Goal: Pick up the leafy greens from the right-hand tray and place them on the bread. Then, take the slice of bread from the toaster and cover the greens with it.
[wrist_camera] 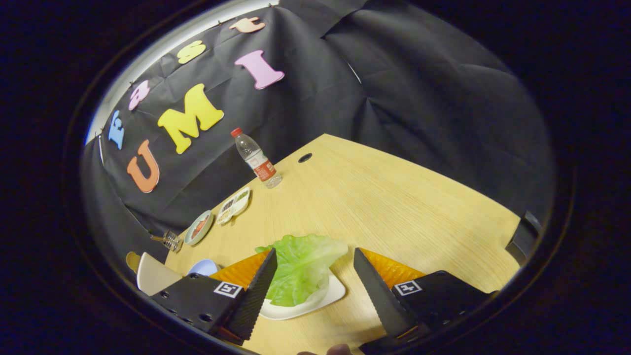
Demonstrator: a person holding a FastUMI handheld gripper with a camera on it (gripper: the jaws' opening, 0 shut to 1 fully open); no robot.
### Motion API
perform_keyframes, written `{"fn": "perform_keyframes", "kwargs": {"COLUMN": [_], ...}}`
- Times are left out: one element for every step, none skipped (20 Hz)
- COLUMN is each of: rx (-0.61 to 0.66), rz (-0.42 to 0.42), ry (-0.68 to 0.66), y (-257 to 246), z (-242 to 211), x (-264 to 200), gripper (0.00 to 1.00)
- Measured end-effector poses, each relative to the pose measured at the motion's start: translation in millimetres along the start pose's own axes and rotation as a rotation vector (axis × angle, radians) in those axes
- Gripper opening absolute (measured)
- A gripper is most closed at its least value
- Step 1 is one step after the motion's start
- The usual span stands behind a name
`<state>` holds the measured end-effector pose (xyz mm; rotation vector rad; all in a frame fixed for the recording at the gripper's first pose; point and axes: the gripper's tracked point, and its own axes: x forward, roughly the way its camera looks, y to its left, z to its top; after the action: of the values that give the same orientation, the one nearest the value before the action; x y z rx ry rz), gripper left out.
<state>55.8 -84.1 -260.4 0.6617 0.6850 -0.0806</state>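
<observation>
Two fingers [314, 281] stand wide apart and hold nothing. Between them, just ahead, the leafy greens [300, 266] lie on a white tray [331, 295] on the wooden tabletop [394, 207]. Farther back on the left stand a water bottle [256, 159], a long dish [234, 205] and a small round bowl [198, 228].

bottle [256, 159] | red label, print seemingly too small to read
</observation>
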Motion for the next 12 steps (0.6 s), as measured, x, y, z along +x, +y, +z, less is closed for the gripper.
{"fn": "perform_keyframes", "kwargs": {"rx": [0.018, 0.035, 0.060, 0.086, 0.104, 0.109, 0.115, 0.125, 0.137, 0.146, 0.150, 0.154], "rz": [-0.002, -0.004, -0.003, 0.008, 0.021, 0.021, 0.025, 0.031, 0.035, 0.036, 0.039, 0.039], "ry": [0.005, 0.016, 0.031, 0.041, 0.028, 0.020, 0.022, 0.031, 0.035, 0.043, 0.048, 0.050], "y": [-2, -5, -6, -8, -8, -9, -8, -5, -4, -4, -5, -7], "z": [0, -1, -5, -6, -1, 3, 3, 4, 4, 2, 2, 2], "x": [6, 12, 15, 18, 17, 19, 23, 25, 28, 32, 30, 31], "gripper": [0.96, 0.95, 0.95, 0.96, 0.96, 0.96, 0.96, 0.96, 0.93, 0.91, 0.87, 0.78]}}
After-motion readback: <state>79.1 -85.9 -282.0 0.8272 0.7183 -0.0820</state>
